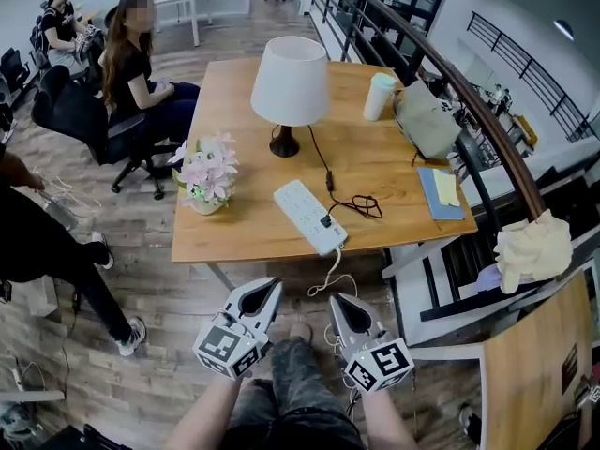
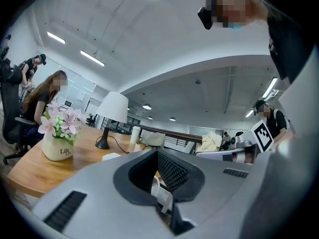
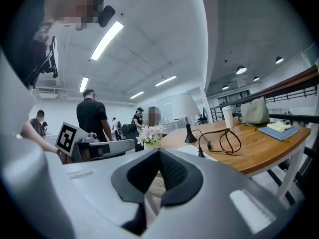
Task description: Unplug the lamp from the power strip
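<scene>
The white-shaded lamp point(image 1: 289, 87) stands on the wooden table point(image 1: 234, 237). Its black cord runs forward past a loose coil point(image 1: 367, 205) to a black plug point(image 1: 326, 220) in the white power strip point(image 1: 308, 217) near the table's front edge. A white cable point(image 1: 333, 275) hangs from the strip over the edge. My left gripper point(image 1: 270, 287) and right gripper point(image 1: 337, 300) are side by side below and in front of that edge, both shut and empty, apart from the strip. The lamp point(image 2: 113, 108) is far ahead of the left gripper point(image 2: 162, 183). The coil point(image 3: 222, 141) is ahead of the right gripper point(image 3: 154, 183).
A pot of pink flowers point(image 1: 208, 181) sits at the table's left front. A white cup point(image 1: 379, 96), a grey bag point(image 1: 427, 120) and a blue notebook point(image 1: 441, 193) line its right side. A railing point(image 1: 487, 129) runs on the right. People sit at the left point(image 1: 131, 64).
</scene>
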